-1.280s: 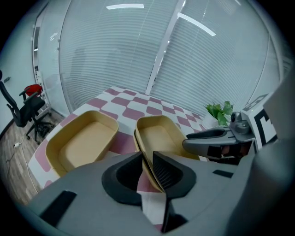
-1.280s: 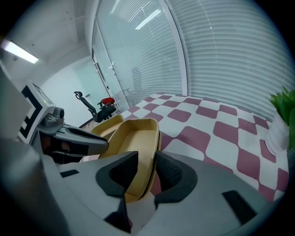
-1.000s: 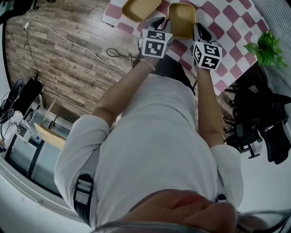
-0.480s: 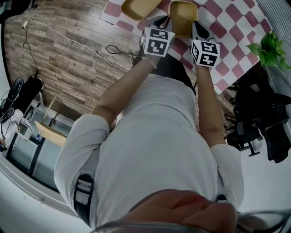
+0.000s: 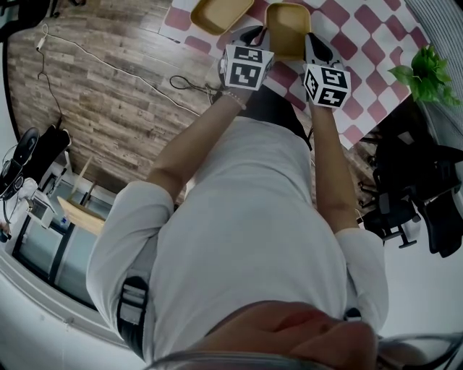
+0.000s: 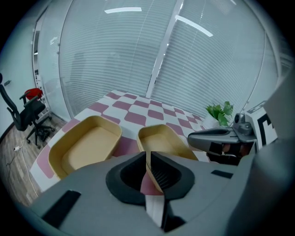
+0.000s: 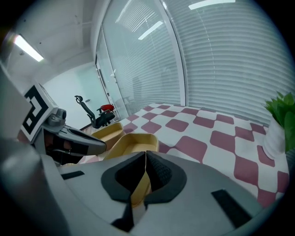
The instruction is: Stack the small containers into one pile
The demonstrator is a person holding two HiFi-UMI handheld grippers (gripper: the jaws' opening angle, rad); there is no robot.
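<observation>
While one yellow container sits alone on the checked table, the left tool and the right tool are each squeezed shut on a side wall of the second container just beside it.

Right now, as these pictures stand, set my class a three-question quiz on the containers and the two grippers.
1. True or false: the held container lies beside the other container, not inside it.
2. Pick one: the left gripper is A) open, B) shut on the held container's rim, C) shut on nothing.
3. Fill the gap: the right gripper is shut on the ____ container as the left gripper.

Key: 1 true; 2 B; 3 same.
</observation>
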